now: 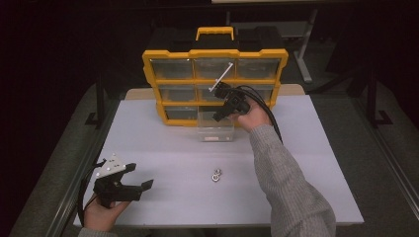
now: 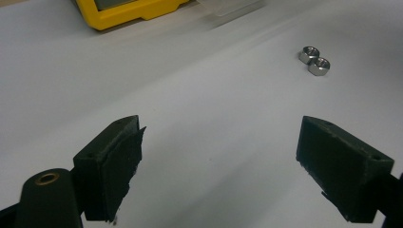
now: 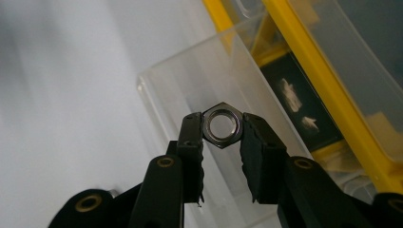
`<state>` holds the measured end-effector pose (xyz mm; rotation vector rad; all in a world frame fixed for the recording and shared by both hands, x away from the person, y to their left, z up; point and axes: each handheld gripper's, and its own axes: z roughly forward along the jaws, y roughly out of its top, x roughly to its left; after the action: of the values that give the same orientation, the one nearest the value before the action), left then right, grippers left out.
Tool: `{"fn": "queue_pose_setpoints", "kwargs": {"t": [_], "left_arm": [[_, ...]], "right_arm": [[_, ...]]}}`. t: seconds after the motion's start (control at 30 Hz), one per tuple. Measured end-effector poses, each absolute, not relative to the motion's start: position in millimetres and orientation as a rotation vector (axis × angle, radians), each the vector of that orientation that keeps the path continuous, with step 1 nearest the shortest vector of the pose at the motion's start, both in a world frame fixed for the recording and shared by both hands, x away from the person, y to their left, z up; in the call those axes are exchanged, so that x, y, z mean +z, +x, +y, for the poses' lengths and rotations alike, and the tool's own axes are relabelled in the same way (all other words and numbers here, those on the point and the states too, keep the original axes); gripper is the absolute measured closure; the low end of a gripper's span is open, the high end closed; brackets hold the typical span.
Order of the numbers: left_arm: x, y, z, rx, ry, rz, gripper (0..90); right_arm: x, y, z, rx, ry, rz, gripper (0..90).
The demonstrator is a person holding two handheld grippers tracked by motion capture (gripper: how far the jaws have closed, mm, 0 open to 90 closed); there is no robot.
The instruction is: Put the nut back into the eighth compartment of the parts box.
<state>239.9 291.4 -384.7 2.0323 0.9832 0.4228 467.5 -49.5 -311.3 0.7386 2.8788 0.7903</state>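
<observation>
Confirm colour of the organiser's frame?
Yellow frame, with clear drawers; shows best in the high view.

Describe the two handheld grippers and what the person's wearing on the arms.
Both grippers are black, each with two blocky black jaws and brass-coloured pivot rivets. The left gripper carries a grey three-cornered plate on top; black cables loop from the right gripper. The right arm wears a grey knit sleeve.

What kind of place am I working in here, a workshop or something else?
Probably a workshop or lab bench set up for sorting hardware. A yellow drawer organizer stands on a plain white table, one clear drawer pulled out; the right gripper holds a hex nut over it, and two loose nuts wait.
</observation>
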Motion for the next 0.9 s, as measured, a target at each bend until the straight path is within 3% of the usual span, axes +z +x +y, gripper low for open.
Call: {"fn": "queue_pose_setpoints", "kwargs": {"t": [0.53, 0.9], "left_arm": [[-384.9, 239.6, 291.3, 0.421, 2.030, 0.982, 14.9], [-384.4, 239.1, 291.3, 0.421, 2.024, 0.989, 14.8]], "right_arm": [[-334.4, 477.3, -53.4, 0.708, 0.832, 2.872, 68.1], [-323.0, 472.4, -61.1, 0.769, 0.827, 2.843, 64.3]]}}
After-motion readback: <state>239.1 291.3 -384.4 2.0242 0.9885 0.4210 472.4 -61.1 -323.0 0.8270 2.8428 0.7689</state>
